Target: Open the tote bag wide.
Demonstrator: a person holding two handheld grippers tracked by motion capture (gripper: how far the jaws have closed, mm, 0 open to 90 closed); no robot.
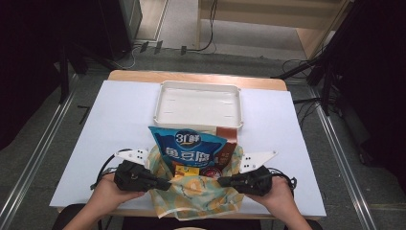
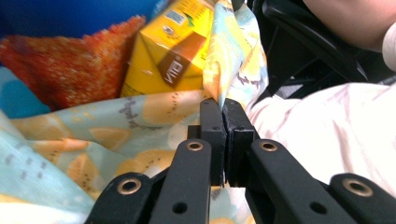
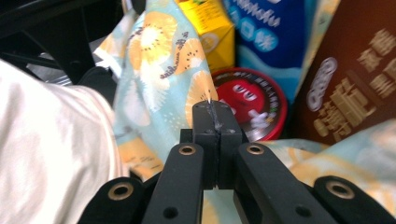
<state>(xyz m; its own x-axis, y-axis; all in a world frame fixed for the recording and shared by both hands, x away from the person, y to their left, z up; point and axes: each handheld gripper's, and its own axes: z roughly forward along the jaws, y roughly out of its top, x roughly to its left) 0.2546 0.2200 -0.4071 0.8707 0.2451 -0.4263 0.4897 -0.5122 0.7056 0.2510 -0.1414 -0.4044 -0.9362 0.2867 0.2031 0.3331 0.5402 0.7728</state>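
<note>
Both sets of jaws are pinched shut on the fruit-print bag [image 1: 196, 194]: left gripper [image 1: 165, 184] on its left rim, right gripper [image 1: 223, 181] on its right. The snacks sit between them, and the white tray [image 1: 198, 105] lies straight beyond, probably where they go next.

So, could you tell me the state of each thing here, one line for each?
Left claw: shut on the cloth bag's rim.
Right claw: shut on the cloth bag's rim.
Cloth bag: mouth open, full of snacks.
White tray: upright, nothing in it.
Blue snack bag: sealed, standing in the cloth bag.
Yellow drink carton: closed, tilted.
Red tin: lid on.
</note>
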